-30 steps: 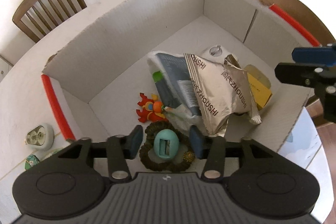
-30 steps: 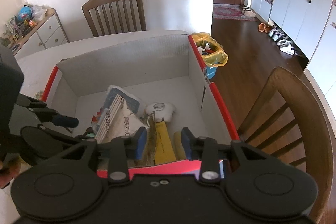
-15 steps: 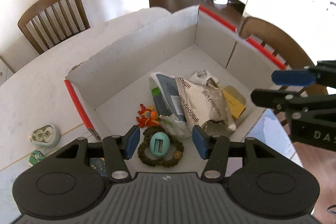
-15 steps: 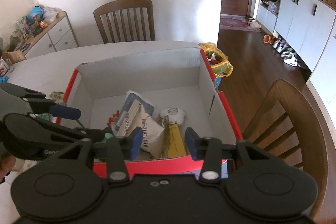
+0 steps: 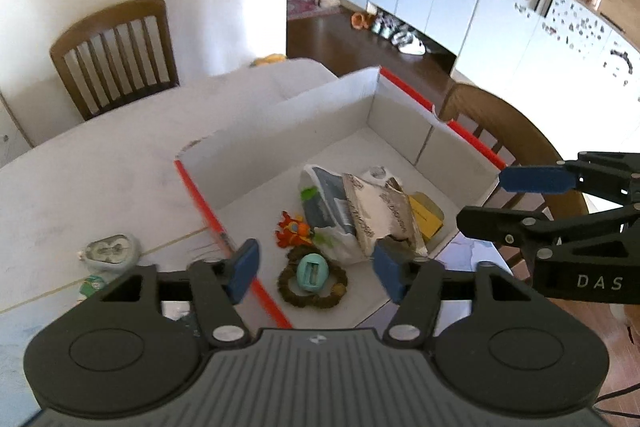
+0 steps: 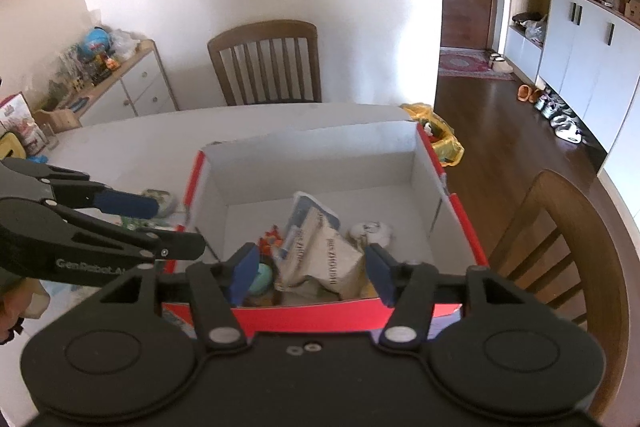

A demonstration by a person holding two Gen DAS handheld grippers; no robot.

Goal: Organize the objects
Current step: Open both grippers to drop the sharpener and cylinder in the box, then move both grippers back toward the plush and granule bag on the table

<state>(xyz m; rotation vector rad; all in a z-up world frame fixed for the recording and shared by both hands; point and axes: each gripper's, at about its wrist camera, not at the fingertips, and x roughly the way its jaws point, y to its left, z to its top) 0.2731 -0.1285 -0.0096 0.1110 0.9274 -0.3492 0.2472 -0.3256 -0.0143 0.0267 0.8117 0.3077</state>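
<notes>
The fingers [image 5: 245, 269] of the left gripper [image 5: 314, 273] are standing wide and empty, having just been opening, above the box [image 5: 400, 115]'s near corner, while the silver-green tin [image 5: 112, 251] is lying on the tabletop [image 5: 100, 187] to their left, nearer than to the right gripper [image 6: 306, 273], likewise opening empty.

Both tongs, L [image 5: 314, 269] & R [image 6: 306, 273], empty, angled down, jaws just opening, prob. midair.

Both grippers have lifted away from the box [image 5: 400, 115], whose contents lie below. The left gripper [image 5: 314, 269] and right gripper [image 6: 306, 273] have just been opening their jaws, nothing between them.
</notes>
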